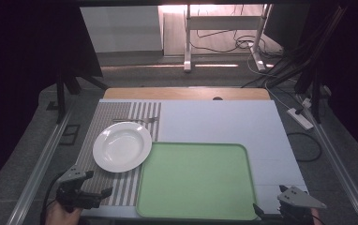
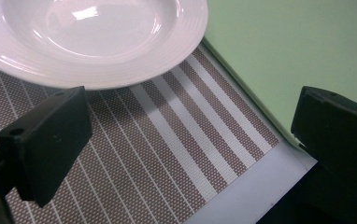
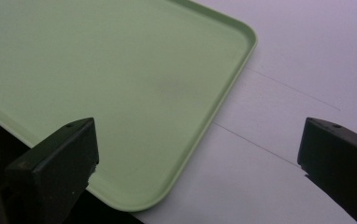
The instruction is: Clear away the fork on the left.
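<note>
I have my left gripper low at the near left corner of the table, over the brown and white striped woven mat, with its jaws spread wide and nothing between them. The round white shiny plate sits on that mat just ahead of those jaws, and its right edge lies over the left rim of the big flat light green plastic tray. My right gripper is at the tray's near right corner, jaws spread wide and holding nothing.
</note>
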Available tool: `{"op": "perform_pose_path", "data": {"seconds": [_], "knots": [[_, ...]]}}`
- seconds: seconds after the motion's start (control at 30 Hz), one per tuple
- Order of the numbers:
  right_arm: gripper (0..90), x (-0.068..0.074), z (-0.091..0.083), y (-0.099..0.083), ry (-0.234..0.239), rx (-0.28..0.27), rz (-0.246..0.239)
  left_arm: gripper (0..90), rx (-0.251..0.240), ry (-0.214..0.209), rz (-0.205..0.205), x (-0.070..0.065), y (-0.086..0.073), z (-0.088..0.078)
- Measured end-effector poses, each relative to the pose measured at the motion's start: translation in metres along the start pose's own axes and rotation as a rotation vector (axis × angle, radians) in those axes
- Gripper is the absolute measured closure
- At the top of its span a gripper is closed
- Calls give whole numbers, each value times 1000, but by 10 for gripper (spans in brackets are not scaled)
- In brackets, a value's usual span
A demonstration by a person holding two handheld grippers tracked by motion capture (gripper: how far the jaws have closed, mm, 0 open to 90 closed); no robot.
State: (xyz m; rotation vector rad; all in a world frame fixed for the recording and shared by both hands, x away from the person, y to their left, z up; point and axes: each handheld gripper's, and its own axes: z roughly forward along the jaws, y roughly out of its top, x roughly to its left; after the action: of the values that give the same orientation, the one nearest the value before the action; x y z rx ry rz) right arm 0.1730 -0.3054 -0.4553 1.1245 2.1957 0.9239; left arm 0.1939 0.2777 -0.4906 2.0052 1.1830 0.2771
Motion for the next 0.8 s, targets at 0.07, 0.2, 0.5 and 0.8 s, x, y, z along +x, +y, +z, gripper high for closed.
{"op": "perform_pose_path", "data": {"seconds": [0.07,0.2,0.5,0.8], "knots": [[0,0,0,0,0,2,-1,2,8,-1,9,0,2,2],[0,0,0,0,1,4,-3,2,9,-5,21,1,7,8],[0,0,1,0,3,8,-4,1,16,8,16,10,13,16],[0,0,1,0,2,11,-6,0,28,19,-9,19,30,24]]}}
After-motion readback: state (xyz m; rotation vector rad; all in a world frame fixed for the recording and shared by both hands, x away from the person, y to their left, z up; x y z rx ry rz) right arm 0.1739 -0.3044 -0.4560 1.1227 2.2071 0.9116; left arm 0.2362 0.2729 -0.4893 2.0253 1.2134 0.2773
